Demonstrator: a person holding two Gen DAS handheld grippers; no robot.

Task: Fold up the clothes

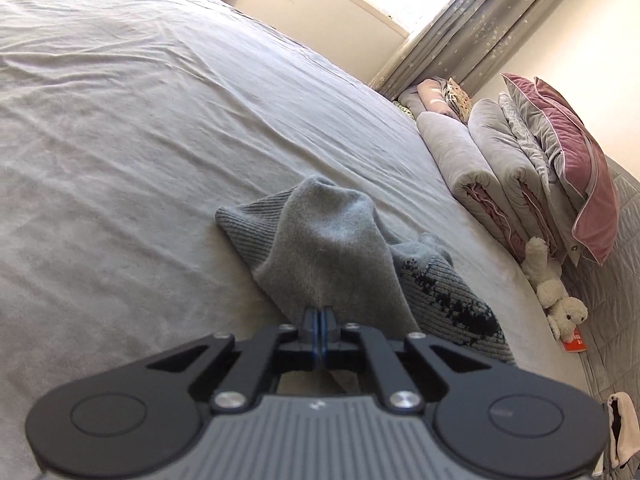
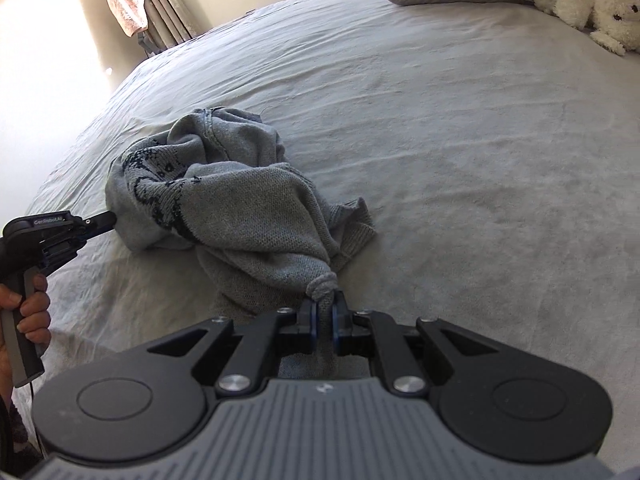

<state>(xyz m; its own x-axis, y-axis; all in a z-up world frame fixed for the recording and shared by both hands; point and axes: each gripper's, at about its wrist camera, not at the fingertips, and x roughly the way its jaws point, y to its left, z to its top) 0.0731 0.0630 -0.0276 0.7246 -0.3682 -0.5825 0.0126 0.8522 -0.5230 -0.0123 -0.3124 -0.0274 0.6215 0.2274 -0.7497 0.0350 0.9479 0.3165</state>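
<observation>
A grey knit sweater (image 1: 332,240) with a dark pattern lies crumpled on the bed sheet (image 1: 120,120). In the left wrist view my left gripper (image 1: 320,314) is shut, its jaws pressed together on the sweater's near edge, and the cloth rises up to the tips. The right wrist view shows the same sweater (image 2: 240,208) in a heap. There my right gripper (image 2: 324,308) is shut on a twisted bunch of its knit. At the far left, the left gripper (image 2: 106,218) pinches the other side of the heap, with a person's hand (image 2: 34,308) on its handle.
The grey sheet (image 2: 480,160) spreads wide around the sweater. Rolled quilts (image 1: 492,176) and a pink pillow (image 1: 576,160) are stacked at the bed's head. A white plush toy (image 2: 588,4) lies beside them. Curtains (image 1: 472,28) hang by the window.
</observation>
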